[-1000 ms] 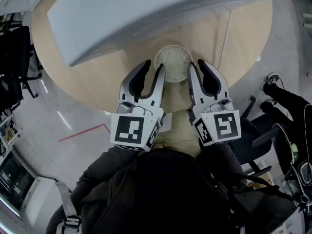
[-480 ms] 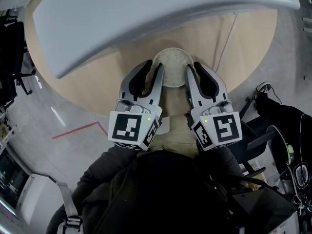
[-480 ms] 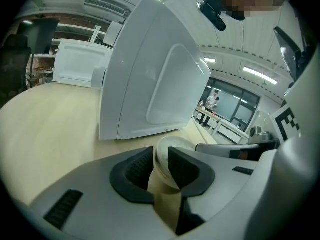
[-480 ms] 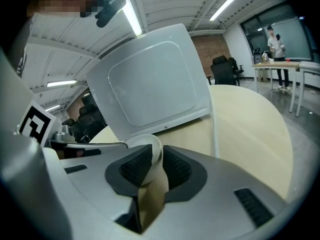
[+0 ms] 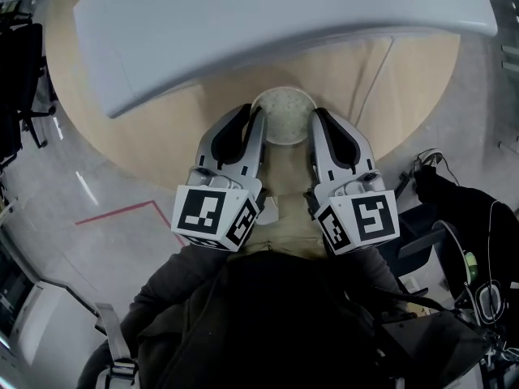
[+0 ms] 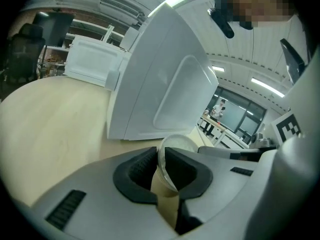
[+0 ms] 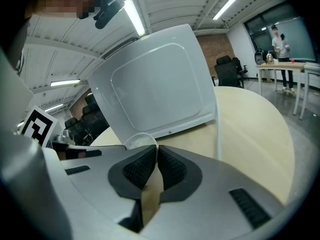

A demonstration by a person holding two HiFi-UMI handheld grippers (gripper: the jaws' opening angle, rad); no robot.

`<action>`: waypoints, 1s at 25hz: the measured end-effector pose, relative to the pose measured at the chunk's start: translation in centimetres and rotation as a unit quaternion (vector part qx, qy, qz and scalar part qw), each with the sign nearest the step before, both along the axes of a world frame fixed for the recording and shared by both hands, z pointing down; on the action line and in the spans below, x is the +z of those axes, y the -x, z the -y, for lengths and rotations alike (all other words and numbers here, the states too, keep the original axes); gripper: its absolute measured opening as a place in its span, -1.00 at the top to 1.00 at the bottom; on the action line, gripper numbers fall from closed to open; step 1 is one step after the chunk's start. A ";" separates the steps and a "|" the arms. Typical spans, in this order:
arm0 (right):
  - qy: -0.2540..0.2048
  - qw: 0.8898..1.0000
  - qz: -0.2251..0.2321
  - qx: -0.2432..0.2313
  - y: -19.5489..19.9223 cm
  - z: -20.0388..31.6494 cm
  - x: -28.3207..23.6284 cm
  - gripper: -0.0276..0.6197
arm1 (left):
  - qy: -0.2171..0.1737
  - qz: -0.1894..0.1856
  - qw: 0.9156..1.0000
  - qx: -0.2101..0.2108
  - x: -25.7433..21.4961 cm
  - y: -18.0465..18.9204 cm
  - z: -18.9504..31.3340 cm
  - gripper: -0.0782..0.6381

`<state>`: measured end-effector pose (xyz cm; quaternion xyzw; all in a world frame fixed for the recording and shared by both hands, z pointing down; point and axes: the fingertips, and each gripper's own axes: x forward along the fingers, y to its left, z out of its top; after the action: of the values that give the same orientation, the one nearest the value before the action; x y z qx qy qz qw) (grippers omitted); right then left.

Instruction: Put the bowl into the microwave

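Note:
A round translucent bowl (image 5: 284, 110) with pale contents stands on the wooden table (image 5: 162, 128), just in front of the white microwave (image 5: 284, 23). My left gripper (image 5: 251, 115) is shut on the bowl's left rim; in the left gripper view the rim (image 6: 167, 156) is pinched between the dark pads of the left gripper (image 6: 161, 153). My right gripper (image 5: 318, 118) is at the bowl's right rim. Its jaws are closing, with the rim of the bowl (image 7: 140, 140) reaching in between the tips of the right gripper (image 7: 156, 149). The microwave (image 7: 155, 89) rises close behind.
A white cable (image 7: 217, 129) runs across the table right of the microwave. A second white box (image 6: 95, 61) stands further back on the table. Black office chairs (image 5: 16, 71) stand at the left. A dark bag (image 5: 454, 201) lies on the floor at the right.
Both grippers have slid forward along the bowl's sides. Their jaws, apart a second ago, have drawn together on the left and right rims. The bowl has stayed on the table.

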<state>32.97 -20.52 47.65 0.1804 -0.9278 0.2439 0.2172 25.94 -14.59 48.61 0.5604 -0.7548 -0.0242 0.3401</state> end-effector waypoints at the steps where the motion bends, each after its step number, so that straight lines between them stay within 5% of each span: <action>1: 0.003 1.000 0.001 -0.005 0.2 -0.1 -0.2 0.85 | 0.000 0.001 1.000 -0.007 -0.3 0.2 -0.1 0.61; 12: -0.007 0.999 0.017 -0.048 3.9 -2.6 -3.5 0.86 | -0.020 0.021 0.998 -0.064 -4.6 3.4 -3.5 0.64; 25: -0.011 0.992 0.027 -0.121 13.9 -14.6 -7.5 0.86 | -0.035 0.044 0.989 -0.134 -9.1 12.3 -16.4 0.64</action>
<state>19.06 -5.94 40.12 0.0624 -0.9511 0.2099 0.2180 13.65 1.80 39.47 0.4663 -0.8361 -0.0715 0.2801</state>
